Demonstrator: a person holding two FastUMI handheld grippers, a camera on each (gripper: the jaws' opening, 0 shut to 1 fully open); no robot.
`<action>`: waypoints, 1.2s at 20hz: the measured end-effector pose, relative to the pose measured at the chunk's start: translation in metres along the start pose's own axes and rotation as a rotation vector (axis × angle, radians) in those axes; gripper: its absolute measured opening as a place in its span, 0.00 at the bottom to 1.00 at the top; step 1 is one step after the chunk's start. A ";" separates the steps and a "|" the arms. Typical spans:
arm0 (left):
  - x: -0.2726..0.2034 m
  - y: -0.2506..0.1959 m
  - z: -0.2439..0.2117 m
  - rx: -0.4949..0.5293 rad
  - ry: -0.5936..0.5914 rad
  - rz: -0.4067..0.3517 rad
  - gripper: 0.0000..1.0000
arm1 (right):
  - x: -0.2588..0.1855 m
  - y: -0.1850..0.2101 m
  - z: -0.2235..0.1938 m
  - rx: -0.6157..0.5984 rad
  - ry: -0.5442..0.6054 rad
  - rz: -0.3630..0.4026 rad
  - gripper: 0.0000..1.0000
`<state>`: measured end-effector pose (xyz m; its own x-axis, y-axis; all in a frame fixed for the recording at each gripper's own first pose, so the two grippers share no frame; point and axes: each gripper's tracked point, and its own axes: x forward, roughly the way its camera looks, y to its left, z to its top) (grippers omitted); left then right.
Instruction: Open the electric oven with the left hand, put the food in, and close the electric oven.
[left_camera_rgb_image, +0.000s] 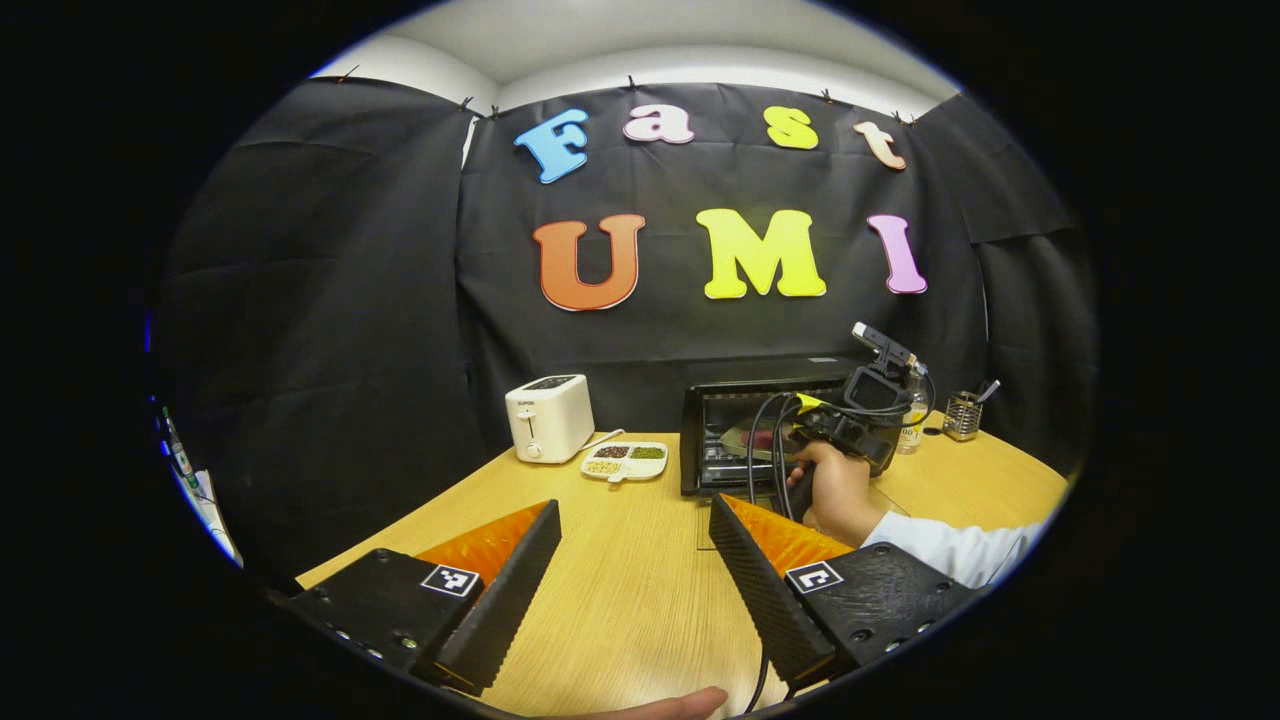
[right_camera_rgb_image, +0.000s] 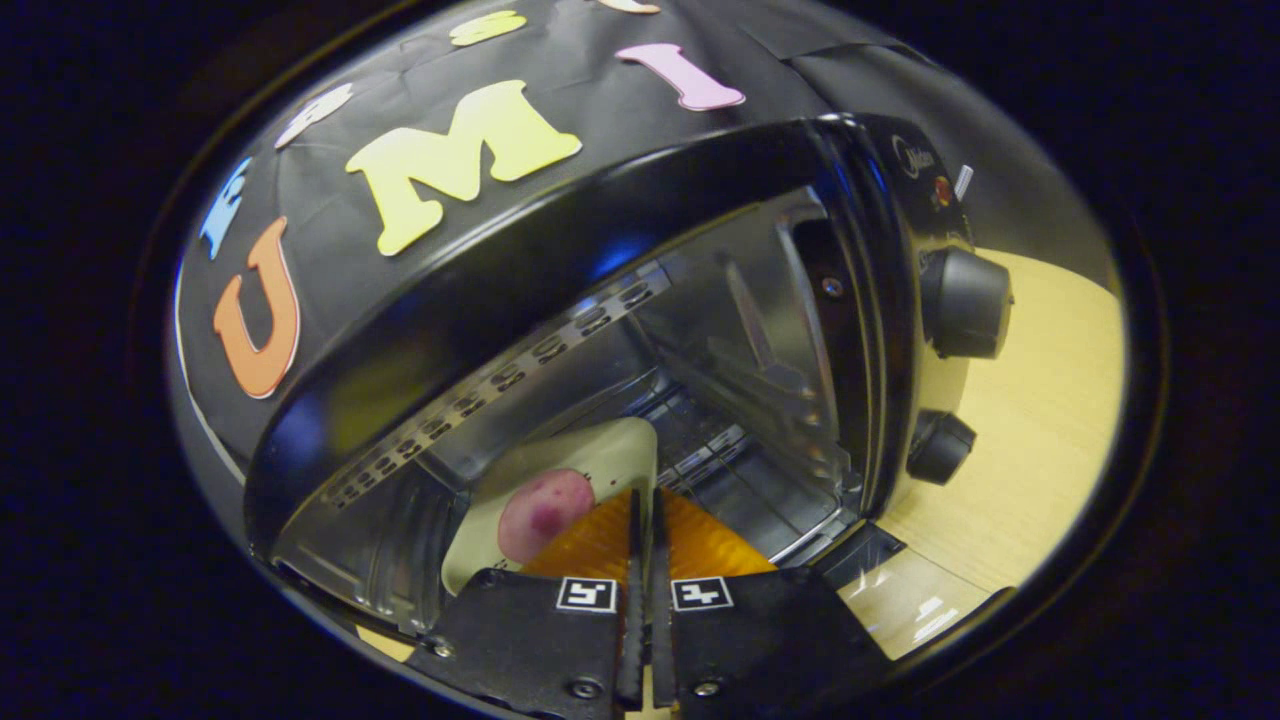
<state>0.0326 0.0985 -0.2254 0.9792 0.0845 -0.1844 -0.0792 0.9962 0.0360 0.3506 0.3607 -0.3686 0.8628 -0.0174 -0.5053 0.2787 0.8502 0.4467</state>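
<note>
Left claw (left_camera_rgb_image: 632, 560): fingers spread wide, nothing between them, held above the near part of the wooden table (left_camera_rgb_image: 640, 600). A fingertip of the person shows at the very near edge, below the claw.

Right claw (right_camera_rgb_image: 643, 520): fingers closed to a thin slit on the near edge of a pale plate (right_camera_rgb_image: 590, 465). The plate carries a round pinkish-red piece of food (right_camera_rgb_image: 545, 515) and sits tilted in the right gripper view, inside the mouth of the electric oven (right_camera_rgb_image: 600, 300). Whether the plate rests on the oven rack or hangs clear of it, cannot tell.

Mid-table, left gripper view: the right claw's body (left_camera_rgb_image: 850, 425) with trailing cables, held by a hand (left_camera_rgb_image: 835, 495) in a white sleeve (left_camera_rgb_image: 950, 550), pointing into the oven opening. The oven door (left_camera_rgb_image: 800, 510) lies folded down toward the near side, clear glass flat over the table.

The oven (left_camera_rgb_image: 750, 420) stands right of centre on the table. In the right gripper view two dark knobs sit on its right panel, upper knob (right_camera_rgb_image: 965, 300) and lower knob (right_camera_rgb_image: 940, 447).

Left of the oven: a white divided dish (left_camera_rgb_image: 625, 460) with grains or beans in its compartments, then a white toaster (left_camera_rgb_image: 548, 417) just beyond it.

Far right: a bottle (left_camera_rgb_image: 912, 425) partly behind the gripper, and a wire-mesh holder (left_camera_rgb_image: 962, 415).
</note>
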 end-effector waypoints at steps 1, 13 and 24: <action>-0.003 0.005 0.002 0.003 -0.003 0.008 0.95 | -0.004 0.001 0.002 -0.014 -0.011 -0.002 0.07; -0.014 0.016 0.015 -0.020 -0.014 0.067 0.95 | -0.093 -0.007 -0.009 -0.354 0.035 0.134 0.80; 0.027 -0.031 0.003 -0.017 0.049 0.019 0.95 | -0.226 -0.069 0.098 -0.534 -0.169 0.293 0.97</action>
<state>0.0616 0.0699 -0.2288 0.9673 0.1038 -0.2313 -0.1011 0.9946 0.0235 0.1772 0.2545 -0.2131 0.9382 0.2099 -0.2751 -0.1904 0.9770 0.0963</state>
